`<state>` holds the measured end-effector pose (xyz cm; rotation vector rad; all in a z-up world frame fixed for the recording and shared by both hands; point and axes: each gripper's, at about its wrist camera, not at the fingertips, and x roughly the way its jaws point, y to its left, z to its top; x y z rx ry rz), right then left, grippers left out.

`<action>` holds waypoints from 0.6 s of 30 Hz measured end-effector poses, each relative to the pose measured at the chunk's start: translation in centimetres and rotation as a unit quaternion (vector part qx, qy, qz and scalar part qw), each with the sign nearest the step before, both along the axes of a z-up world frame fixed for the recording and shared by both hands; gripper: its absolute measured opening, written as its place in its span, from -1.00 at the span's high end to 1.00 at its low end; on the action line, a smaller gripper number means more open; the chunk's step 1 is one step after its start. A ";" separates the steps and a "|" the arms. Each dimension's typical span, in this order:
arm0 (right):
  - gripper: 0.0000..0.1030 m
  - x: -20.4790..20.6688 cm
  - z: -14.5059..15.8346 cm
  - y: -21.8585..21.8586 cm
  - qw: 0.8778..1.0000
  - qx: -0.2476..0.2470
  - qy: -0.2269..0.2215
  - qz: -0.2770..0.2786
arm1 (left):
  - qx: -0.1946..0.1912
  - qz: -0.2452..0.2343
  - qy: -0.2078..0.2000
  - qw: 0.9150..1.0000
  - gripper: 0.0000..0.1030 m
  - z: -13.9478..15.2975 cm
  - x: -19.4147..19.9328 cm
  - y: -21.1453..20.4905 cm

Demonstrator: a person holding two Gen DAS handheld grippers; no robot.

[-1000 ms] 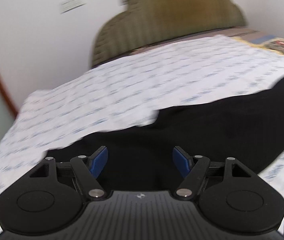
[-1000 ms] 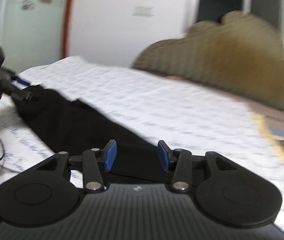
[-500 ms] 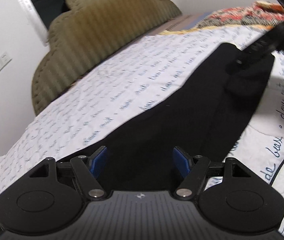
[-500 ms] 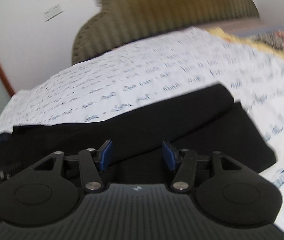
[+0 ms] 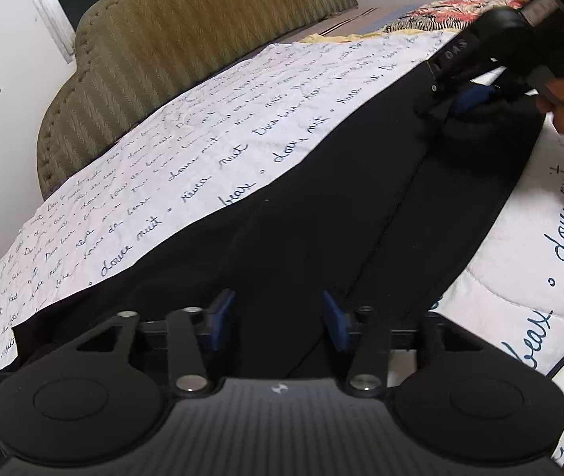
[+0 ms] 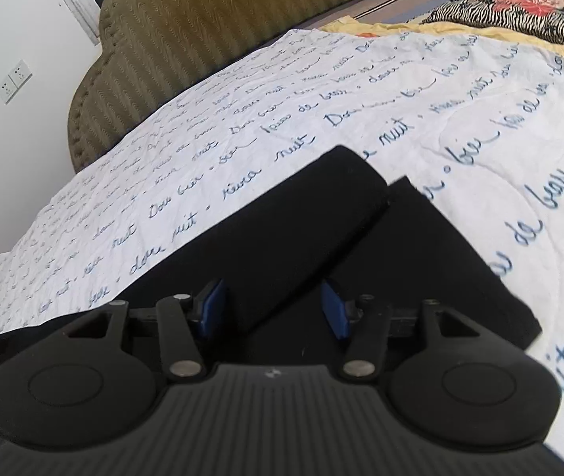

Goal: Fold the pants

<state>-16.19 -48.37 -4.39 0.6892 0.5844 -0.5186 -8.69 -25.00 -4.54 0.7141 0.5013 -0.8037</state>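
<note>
Both tongs have just been narrowed over the black pants (image 5: 321,214) stretched lengthwise on the bed (image 6: 361,91): left tongs (image 5: 278,319) lower centre and right tongs (image 6: 274,309) lower centre stand apart, cloth between but not visibly pinched, so a grasp for the next fold appears imminent.

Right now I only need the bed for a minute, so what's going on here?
A person is folding black pants laid out long across the white script-printed bedspread. The left hand-held gripper sits low at one end of the pants, the right hand-held gripper at the other. Both have just been closing, with fabric between the pads, though whether they pinch it yet isn't clear. The legs lie one over the other, not yet folded shorter.
</note>
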 end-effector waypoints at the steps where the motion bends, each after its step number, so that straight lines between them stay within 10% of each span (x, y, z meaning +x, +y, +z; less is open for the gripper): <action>1: 0.55 0.1 0.0 -0.1 1.000 0.001 -0.001 0.000 | 0.004 -0.003 -0.002 1.000 0.25 -0.1 -0.2 -0.1; 4: 0.82 -0.3 0.2 -0.1 1.000 0.004 -0.019 -0.010 | -0.003 -0.030 -0.005 1.000 0.24 0.3 -1.3 0.2; 18: 0.87 -4.1 6.2 2.0 0.993 -0.038 -0.108 -0.024 | 0.020 -0.053 -0.038 0.998 0.25 -0.8 -2.6 -1.3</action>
